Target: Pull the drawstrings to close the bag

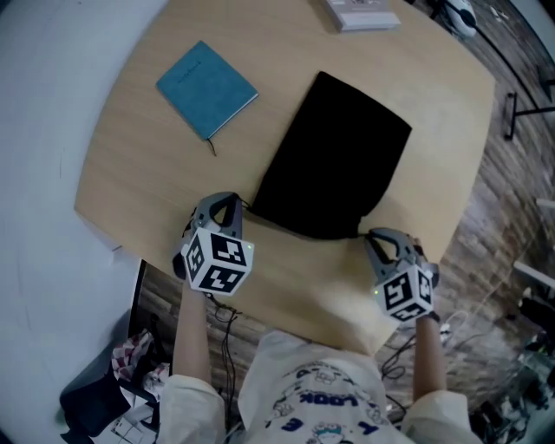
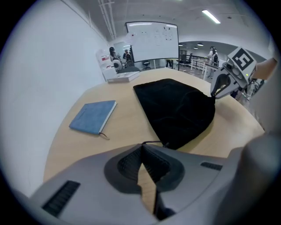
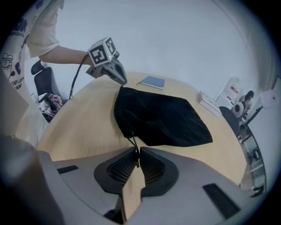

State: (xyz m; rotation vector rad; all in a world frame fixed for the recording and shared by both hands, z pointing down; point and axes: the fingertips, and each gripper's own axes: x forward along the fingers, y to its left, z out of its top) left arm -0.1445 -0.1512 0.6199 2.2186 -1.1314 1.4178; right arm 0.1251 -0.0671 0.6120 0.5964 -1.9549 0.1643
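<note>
A flat black drawstring bag [image 1: 334, 156] lies on the wooden table [image 1: 286, 277], its mouth towards me. My left gripper [image 1: 234, 201] sits at the mouth's left corner. In the left gripper view its jaws [image 2: 142, 147] are shut, and a thin black drawstring [image 2: 154, 143] runs from their tip to the bag [image 2: 175, 107]. My right gripper [image 1: 371, 236] is at the mouth's right corner. The right gripper view shows it [image 3: 137, 154] shut on the other drawstring [image 3: 133, 143], which leads up to the bag [image 3: 160, 116]. Each gripper shows in the other's view: left [image 3: 118, 74], right [image 2: 219, 85].
A blue notebook [image 1: 206, 88] lies on the table left of the bag, apart from it. A white box [image 1: 362, 13] sits at the far edge. The table's near edge runs just under both grippers, with a cluttered floor [image 1: 130, 364] below.
</note>
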